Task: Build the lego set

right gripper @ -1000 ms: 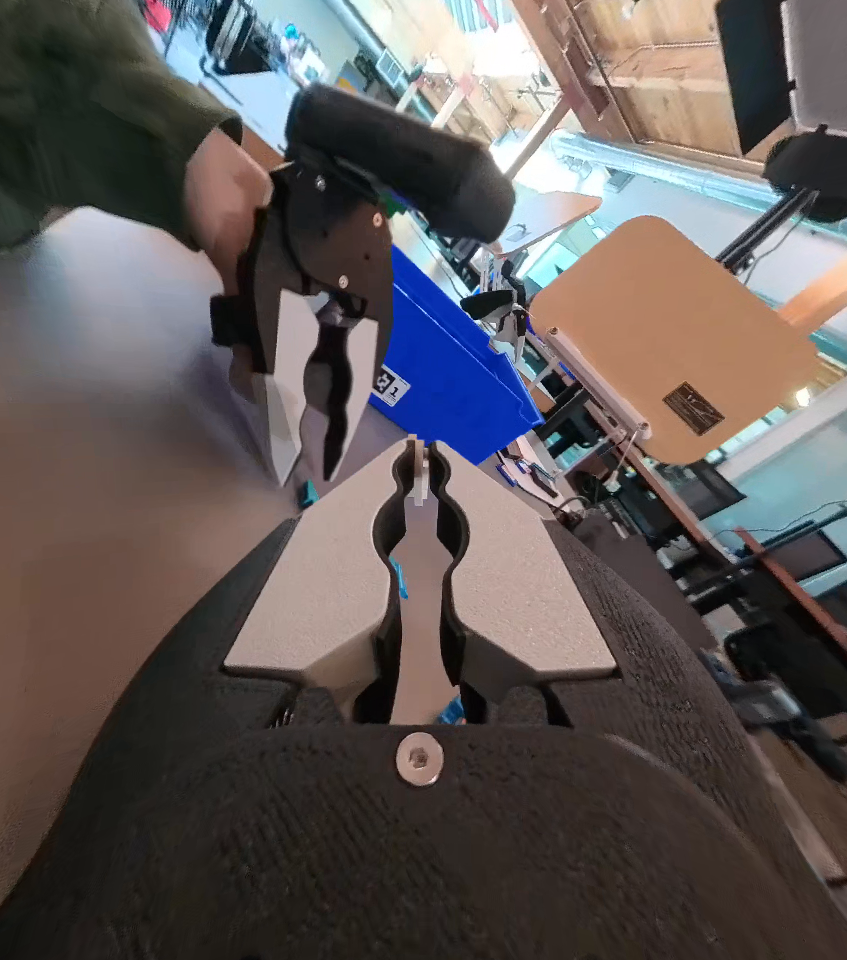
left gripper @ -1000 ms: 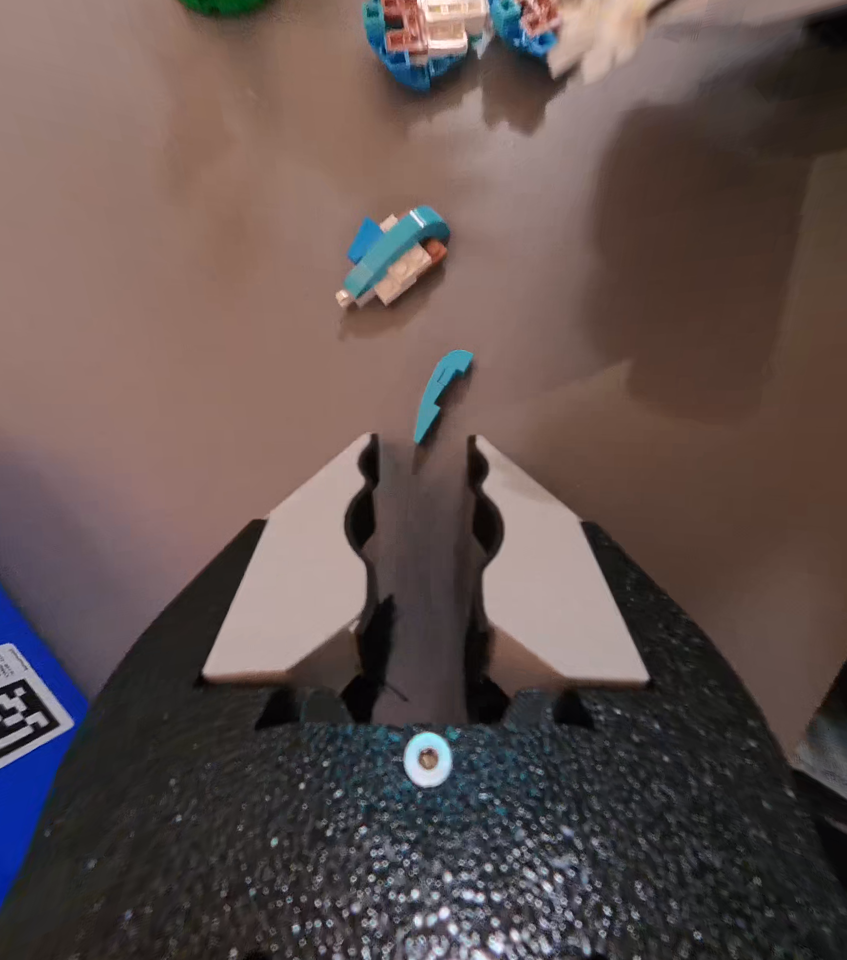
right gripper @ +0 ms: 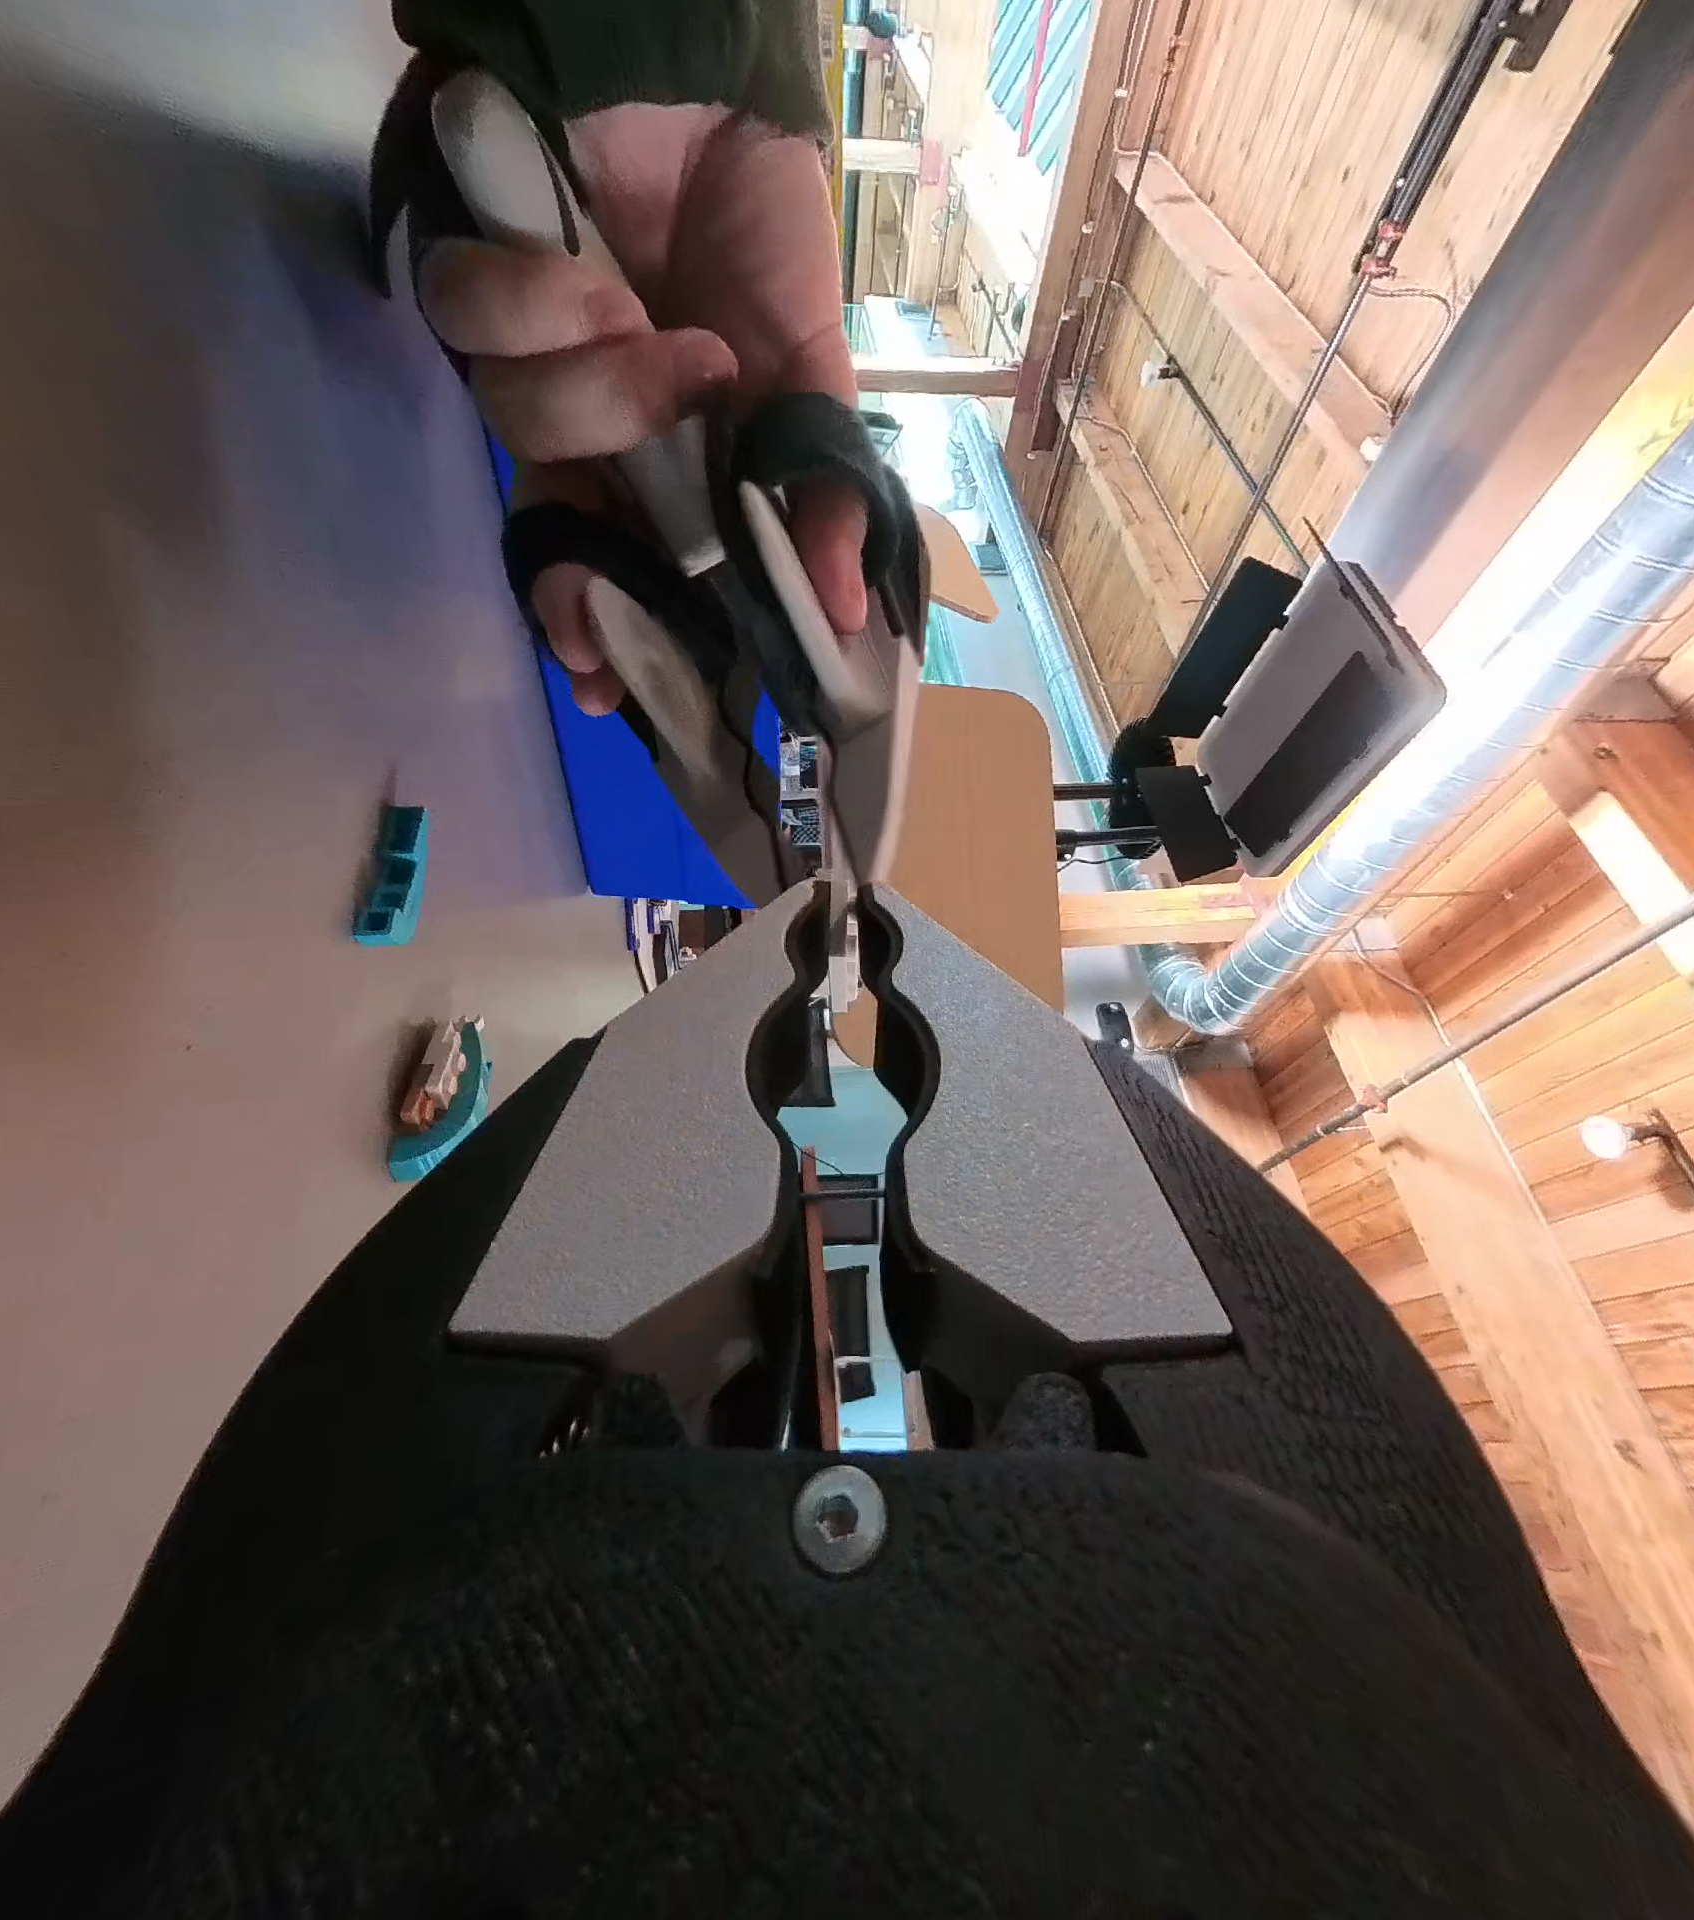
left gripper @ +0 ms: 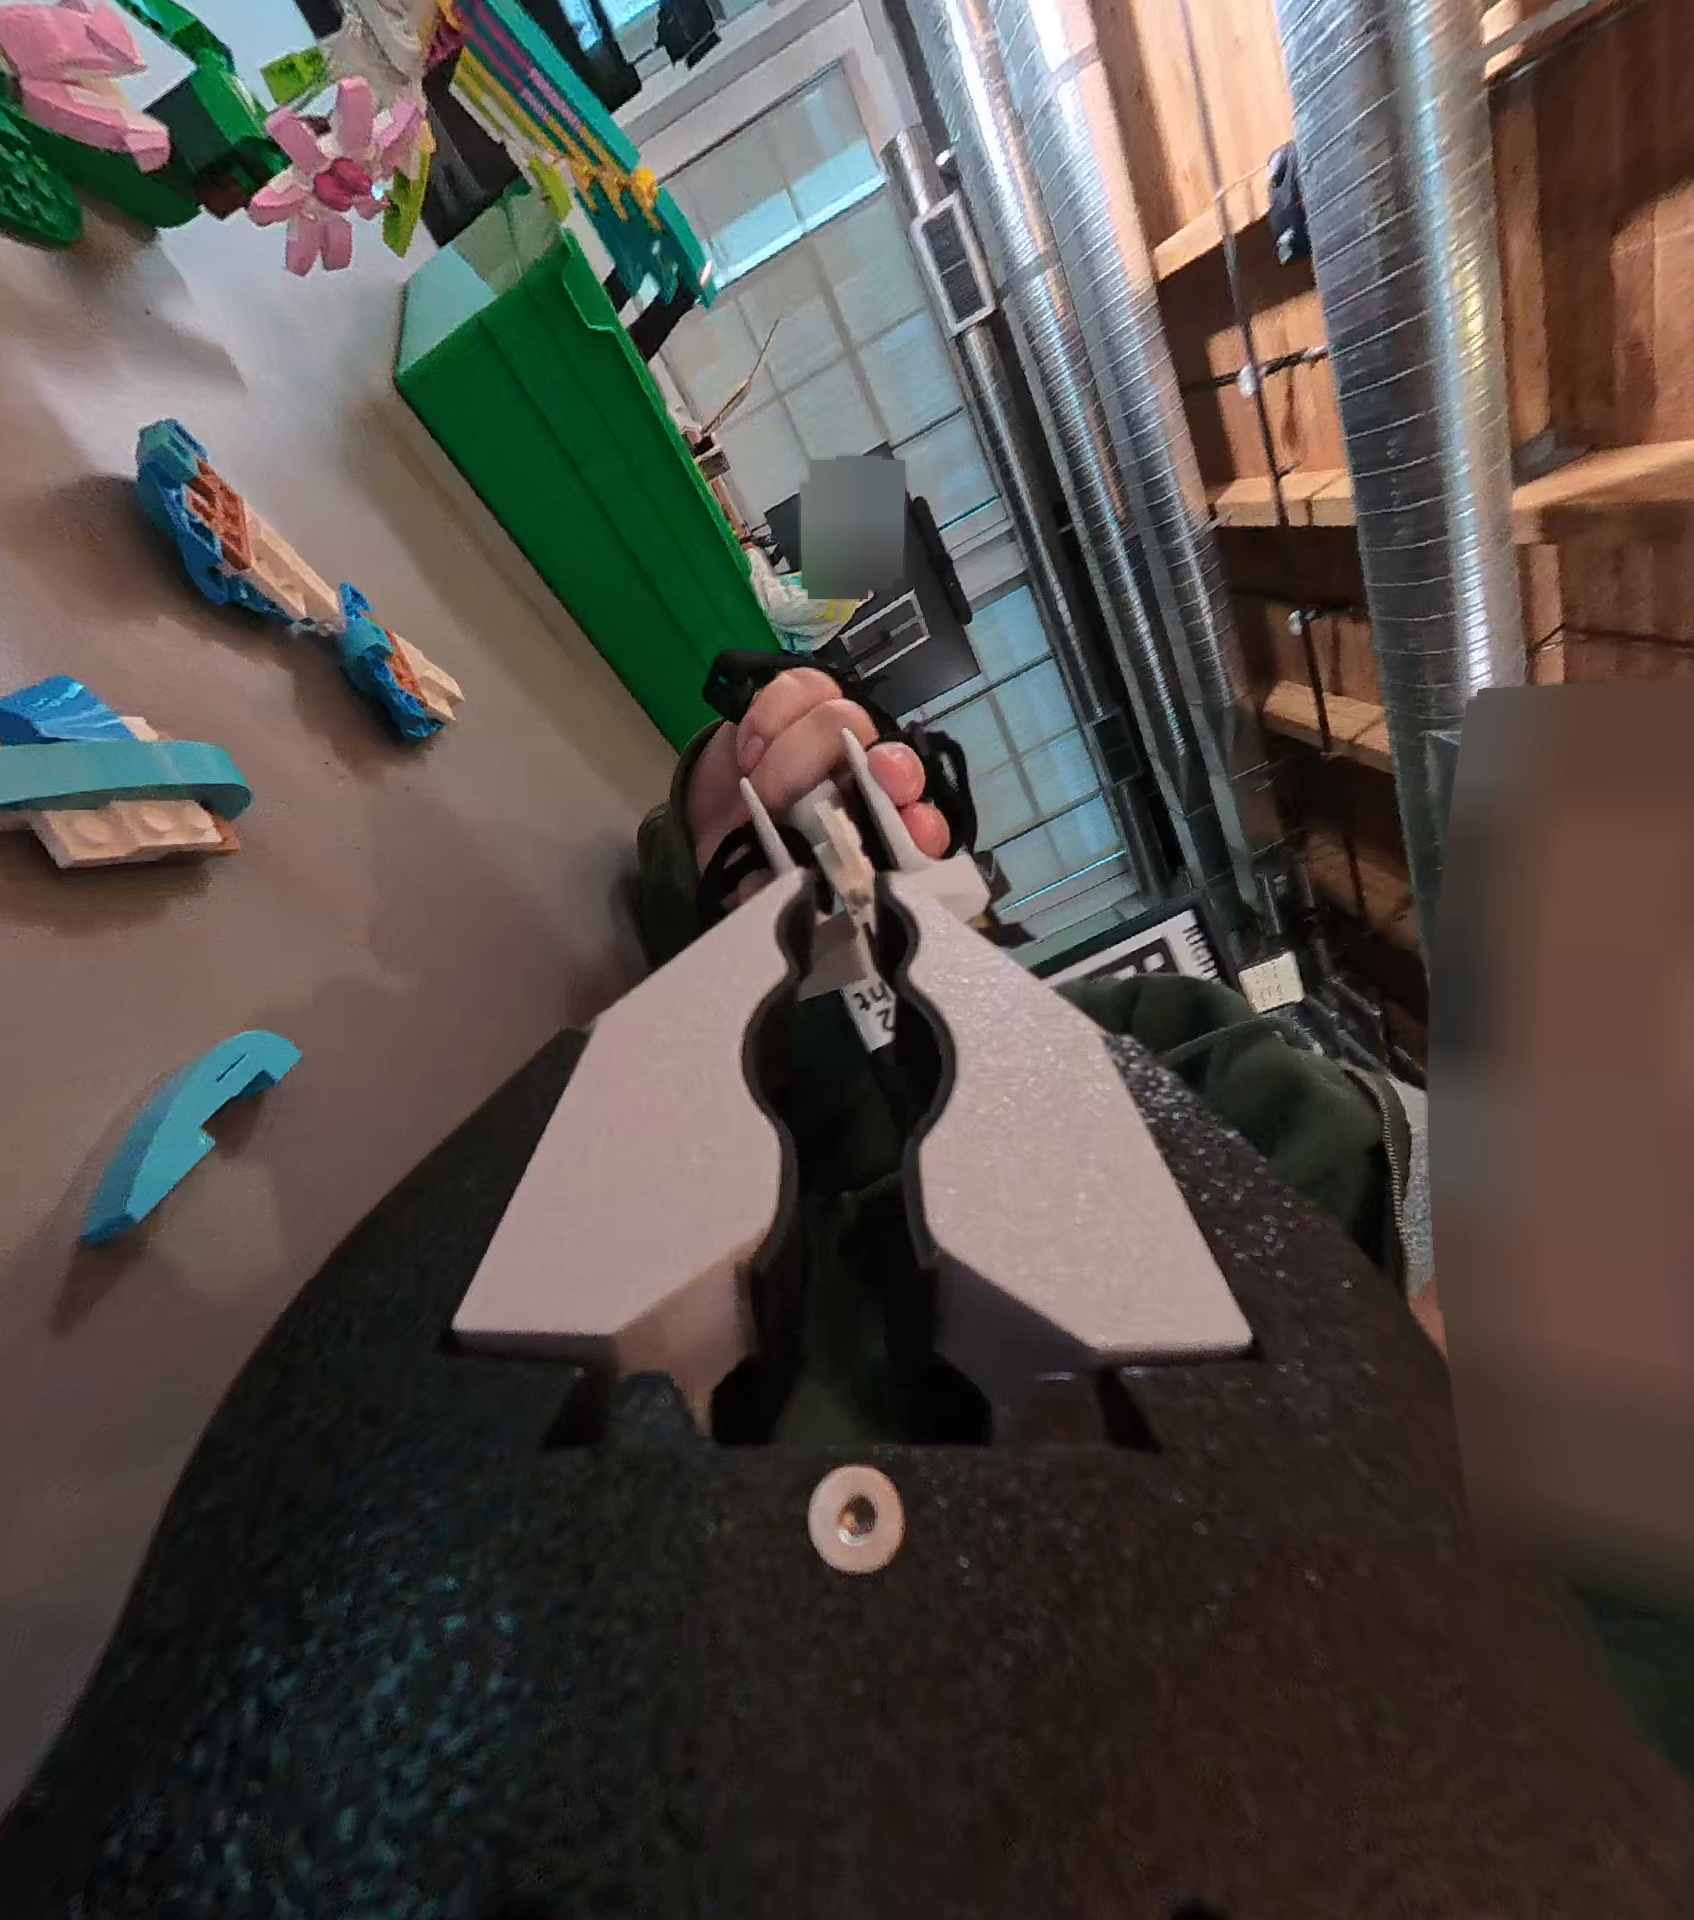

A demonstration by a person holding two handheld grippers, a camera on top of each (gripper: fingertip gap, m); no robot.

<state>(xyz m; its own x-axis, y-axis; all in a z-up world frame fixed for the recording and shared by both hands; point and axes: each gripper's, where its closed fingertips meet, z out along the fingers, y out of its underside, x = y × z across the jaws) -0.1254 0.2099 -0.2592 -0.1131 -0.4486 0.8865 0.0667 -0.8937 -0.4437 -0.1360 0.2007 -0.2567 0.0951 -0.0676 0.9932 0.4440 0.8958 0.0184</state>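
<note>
My left hand-held gripper (left gripper: 848,891) is raised off the grey surface (left gripper: 43,987) and turned on its side, fingers nearly together with a narrow gap at the tips. Right at those tips is a small white brick piece (left gripper: 841,847), which my right hand-held gripper, seen end-on just beyond, carries between its own thin fingertips; I cannot tell whether my left fingers are actually touching that piece.

In the right wrist view, my right hand-held gripper (right gripper: 841,902) is clamped on the same small white piece (right gripper: 843,951), pinched at the very tips. Directly past it is my left hand (right gripper: 677,343), in a dark green sleeve and black finger straps, wrapped around the left gripper's handle.

On the surface to the left of my left gripper lies a loose curved teal piece (left gripper: 183,1132), near. Farther along sits a small build of white and teal bricks (left gripper: 95,795), and beyond that a longer blue, white and brown build (left gripper: 292,582). At the far edge are green and pink brick flowers (left gripper: 147,135) and a green bin (left gripper: 562,457).

The right wrist view shows a teal brick with open cells (right gripper: 393,878), a small teal, white and brown build (right gripper: 443,1096) nearer to me, and a blue bin (right gripper: 635,790) farther back.
</note>
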